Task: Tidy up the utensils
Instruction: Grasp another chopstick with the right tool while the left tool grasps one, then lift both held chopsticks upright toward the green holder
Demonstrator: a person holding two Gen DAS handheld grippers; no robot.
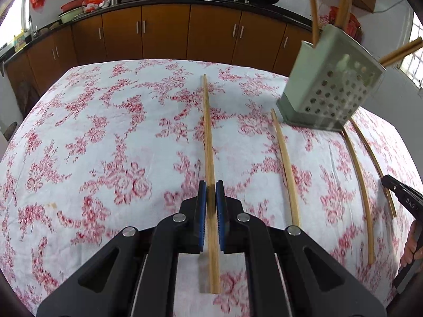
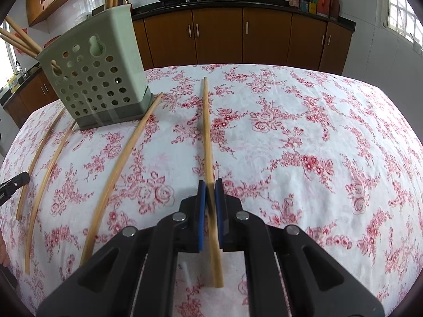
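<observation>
A pale green perforated utensil holder (image 1: 330, 89) stands on the floral tablecloth with several chopsticks in it; it also shows in the right wrist view (image 2: 97, 79). My left gripper (image 1: 211, 189) is shut on a bamboo chopstick (image 1: 207, 132) that points away along the table. My right gripper (image 2: 210, 187) is shut on another bamboo chopstick (image 2: 207, 132) the same way. Three loose chopsticks (image 1: 286, 169) lie near the holder; they also show in the right wrist view (image 2: 116, 174).
The table has a white cloth with red flowers (image 1: 105, 137). Brown kitchen cabinets (image 1: 164, 34) with a dark counter, woks and pots stand behind. The right gripper's black body (image 1: 401, 198) shows at the right edge of the left view.
</observation>
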